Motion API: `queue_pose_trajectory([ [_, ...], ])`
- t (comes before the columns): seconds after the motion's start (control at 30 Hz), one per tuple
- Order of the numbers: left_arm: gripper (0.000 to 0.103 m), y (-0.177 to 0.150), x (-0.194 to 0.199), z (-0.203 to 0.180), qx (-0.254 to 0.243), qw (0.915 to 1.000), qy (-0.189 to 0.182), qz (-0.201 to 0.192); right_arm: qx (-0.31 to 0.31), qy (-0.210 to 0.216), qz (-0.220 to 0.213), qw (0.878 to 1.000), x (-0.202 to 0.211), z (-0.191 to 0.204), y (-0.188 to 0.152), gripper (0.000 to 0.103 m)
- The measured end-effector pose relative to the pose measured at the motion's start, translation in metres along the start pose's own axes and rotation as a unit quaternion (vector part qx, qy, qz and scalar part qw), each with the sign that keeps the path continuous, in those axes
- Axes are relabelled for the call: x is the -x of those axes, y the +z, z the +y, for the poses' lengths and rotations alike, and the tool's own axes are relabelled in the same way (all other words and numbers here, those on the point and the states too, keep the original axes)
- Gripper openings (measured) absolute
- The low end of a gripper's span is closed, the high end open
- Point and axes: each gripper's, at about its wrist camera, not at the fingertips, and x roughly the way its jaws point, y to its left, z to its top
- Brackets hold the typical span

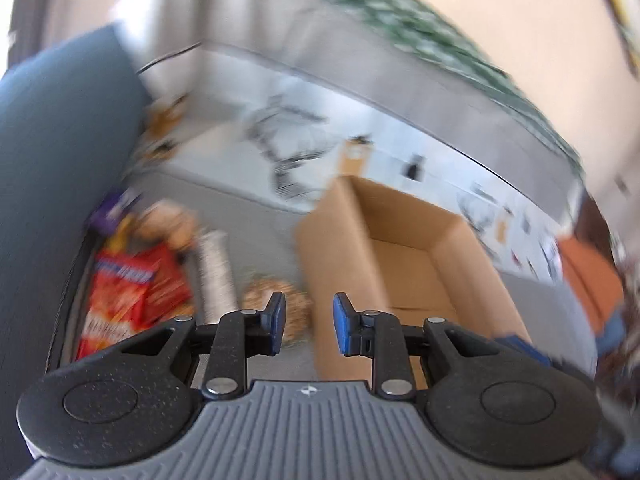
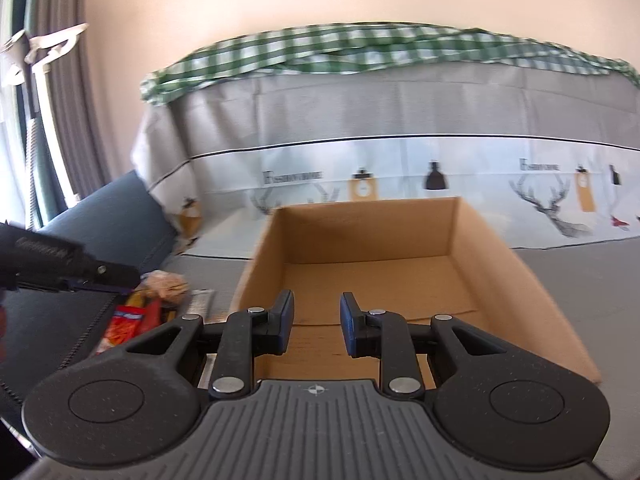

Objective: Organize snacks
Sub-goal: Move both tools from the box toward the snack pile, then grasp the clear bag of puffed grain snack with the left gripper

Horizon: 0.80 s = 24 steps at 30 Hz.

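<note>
An open cardboard box (image 2: pixel 400 240) stands on a grey cover, and its floor shows nothing inside. My right gripper (image 2: pixel 317 326) hovers over the box's near edge, open by a narrow gap with nothing between the blue pads. The left wrist view is blurred. There my left gripper (image 1: pixel 310 324) is open by a similar gap, also with nothing in it, just left of the box (image 1: pixel 400 256). A pile of snacks lies left of the box: a red bag (image 1: pixel 132 296), a tan bag (image 1: pixel 168 220), a purple packet (image 1: pixel 112 208), a pale stick pack (image 1: pixel 216 276) and a round speckled pack (image 1: pixel 260 298).
A dark blue cushion (image 1: pixel 60 160) borders the snack pile on the left. Behind the box rises a backrest draped in a deer-print cloth (image 2: pixel 400 168) with a green checked cloth (image 2: pixel 360 52) on top. Something orange (image 1: pixel 588 280) sits at the far right. The left gripper's black body (image 2: pixel 60 266) reaches in above the snacks (image 2: pixel 136 320).
</note>
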Motion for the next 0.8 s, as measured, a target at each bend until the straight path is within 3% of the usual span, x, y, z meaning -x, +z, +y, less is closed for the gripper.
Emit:
queue_pose_trajectory([
  [0.17,0.028,-0.002,-0.027,0.035,0.059,0.9978,0.000,0.030,0.020,0.028,0.012,0.999,-0.012,0.031,-0.002,0.028],
  [0.3,0.030,0.000,-0.052,0.039,0.045,0.9977,0.018,0.047,0.029,0.048,0.024,0.998,-0.019,0.046,-0.004,0.033],
  [0.4,0.040,-0.003,-0.070,0.024,-0.006,0.9982,0.030,0.051,0.043,0.067,0.035,0.996,-0.023,0.052,-0.006,0.043],
  [0.5,0.045,-0.006,-0.091,0.010,-0.052,0.9959,0.045,0.059,0.075,0.084,0.043,0.993,-0.027,0.059,-0.009,0.045],
  [0.57,0.063,-0.006,-0.102,0.004,-0.064,0.9950,0.050,0.058,0.096,0.091,0.042,0.990,-0.027,0.063,-0.011,0.047],
  [0.77,0.086,-0.003,-0.144,-0.008,-0.108,0.9883,0.063,0.088,0.126,0.101,0.048,0.986,-0.029,0.066,-0.015,0.049],
  [0.8,0.086,-0.005,-0.151,-0.011,-0.123,0.9851,0.069,0.099,0.129,0.102,0.048,0.985,-0.028,0.065,-0.016,0.050],
])
